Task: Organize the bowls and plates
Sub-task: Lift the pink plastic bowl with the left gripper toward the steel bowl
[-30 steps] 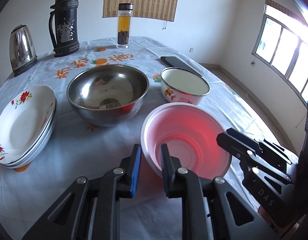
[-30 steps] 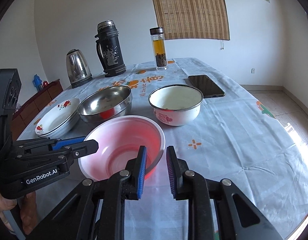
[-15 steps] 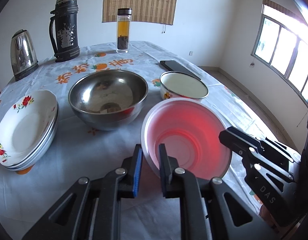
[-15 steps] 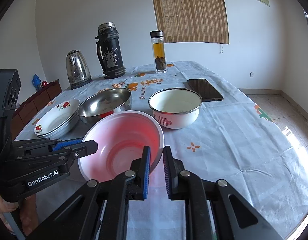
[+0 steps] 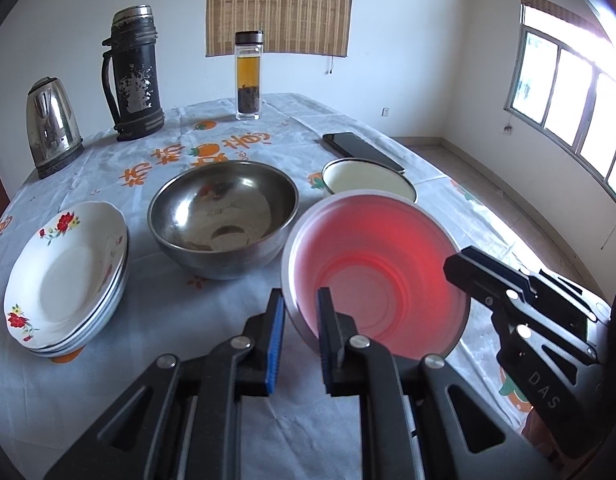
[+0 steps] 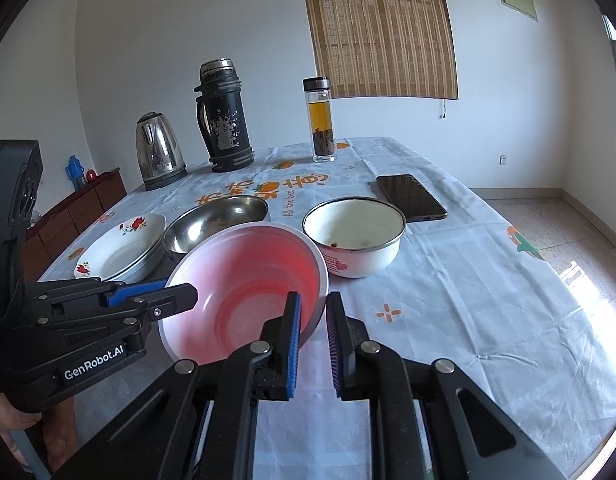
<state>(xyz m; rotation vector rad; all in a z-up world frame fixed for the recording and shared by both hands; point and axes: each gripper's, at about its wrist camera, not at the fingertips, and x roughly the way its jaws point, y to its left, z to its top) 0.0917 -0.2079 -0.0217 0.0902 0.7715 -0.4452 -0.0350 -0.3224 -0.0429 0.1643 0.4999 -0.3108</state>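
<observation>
A bowl (image 5: 371,280), white at the rim and glowing pink-red inside, is seen between blue-ribbed pads (image 5: 276,344) on black fingers. Beyond the fingertips a bare steel bowl (image 5: 224,216) is shown, and past the pink one a cream enamel bowl (image 6: 353,236) with a red motif. Off to the fingers' left, white plates (image 5: 68,268) are sprigged with red flowers. The pale tablecloth (image 6: 467,280) is printed with orange fruit.
</observation>
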